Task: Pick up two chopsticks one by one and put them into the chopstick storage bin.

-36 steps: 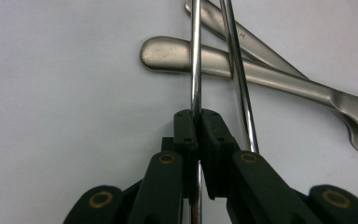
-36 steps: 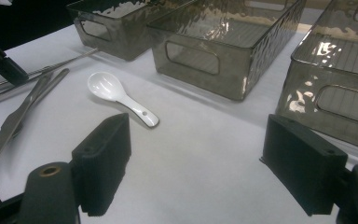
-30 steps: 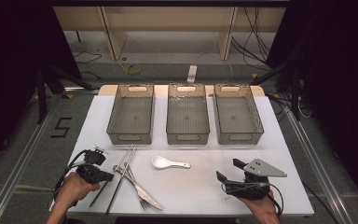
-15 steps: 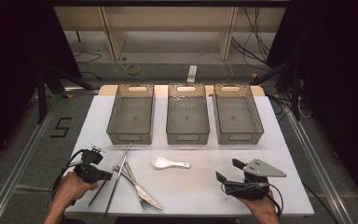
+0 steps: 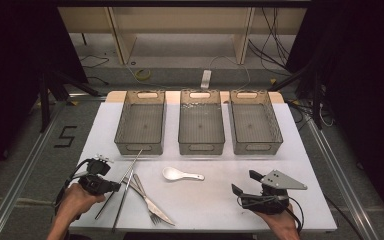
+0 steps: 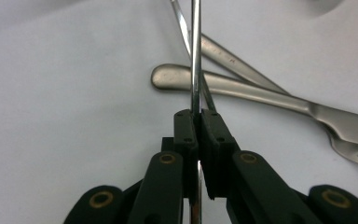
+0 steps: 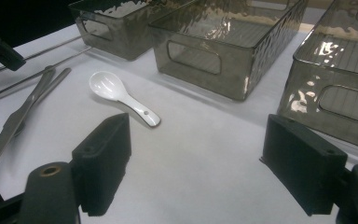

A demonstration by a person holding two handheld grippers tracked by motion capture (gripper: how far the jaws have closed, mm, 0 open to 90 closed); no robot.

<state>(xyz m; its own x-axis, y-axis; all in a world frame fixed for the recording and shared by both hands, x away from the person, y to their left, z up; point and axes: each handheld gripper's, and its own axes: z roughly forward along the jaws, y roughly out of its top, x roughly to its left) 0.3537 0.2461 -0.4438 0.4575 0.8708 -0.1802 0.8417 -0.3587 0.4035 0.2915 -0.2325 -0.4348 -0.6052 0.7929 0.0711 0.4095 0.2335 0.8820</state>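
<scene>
The white counter carried three empty grey plastic bins in a row at its far side, with cutlery loose in front of them. Toward the near right, the right hand-held gripper sat low over bare counter, its jaws spread wide with nothing between them. Toward the near left, the left hand-held gripper had its jaws pressed together, pinching one metal chopstick partway along its shaft. Just beside it lay a second chopstick, a table knife and a fork, crossing one another. A white ceramic soup spoon lay apart at the centre. The chopstick was probably light, stiff and slick, so a mid-shaft grip should keep it from swivelling or slipping
</scene>
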